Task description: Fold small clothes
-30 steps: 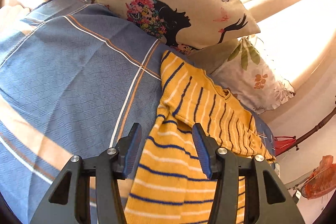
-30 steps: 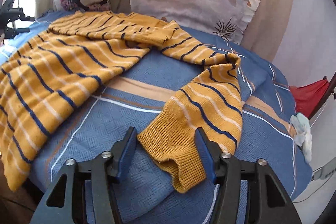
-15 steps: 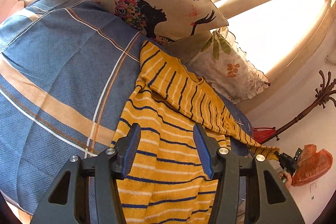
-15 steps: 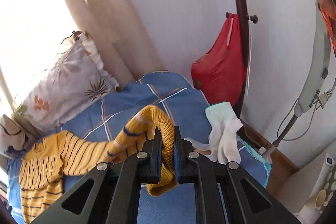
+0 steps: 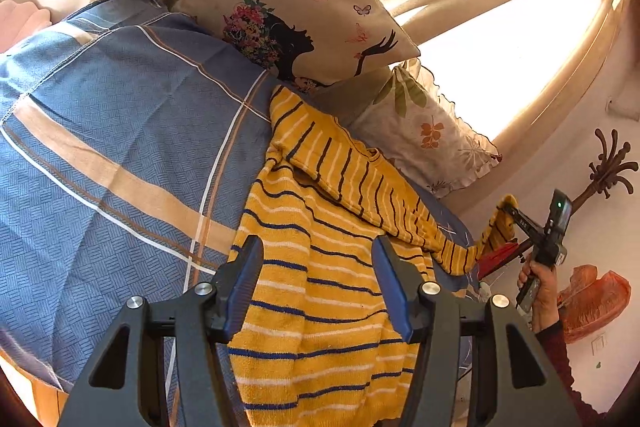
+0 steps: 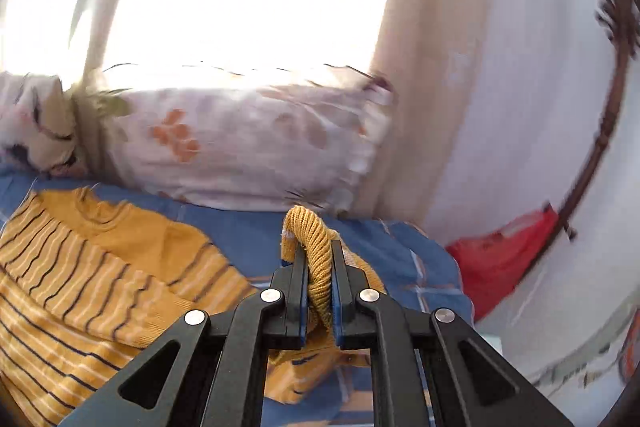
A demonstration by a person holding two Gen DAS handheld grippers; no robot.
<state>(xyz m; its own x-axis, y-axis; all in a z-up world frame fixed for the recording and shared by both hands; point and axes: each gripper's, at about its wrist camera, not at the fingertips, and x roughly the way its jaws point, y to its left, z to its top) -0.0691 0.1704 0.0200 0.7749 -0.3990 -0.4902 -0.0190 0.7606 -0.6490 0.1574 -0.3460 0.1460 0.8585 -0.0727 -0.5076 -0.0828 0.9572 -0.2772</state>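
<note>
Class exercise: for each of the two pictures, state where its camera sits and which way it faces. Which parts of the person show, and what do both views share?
Left wrist: on the left claw, its jaws opening over the striped sweater; the right hand shows.
Right wrist: on the right claw, shut on the sweater cuff, facing the window.
Shared: sweater, leaf pillow, blue bedspread.

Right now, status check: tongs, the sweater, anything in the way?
Right tongs shut on sweater cuff, sleeve lifted. Left tongs opening over striped sweater, nothing gripped. Sweater body flat on blue bedspread. Pillows at far edge, nothing blocking.
</note>
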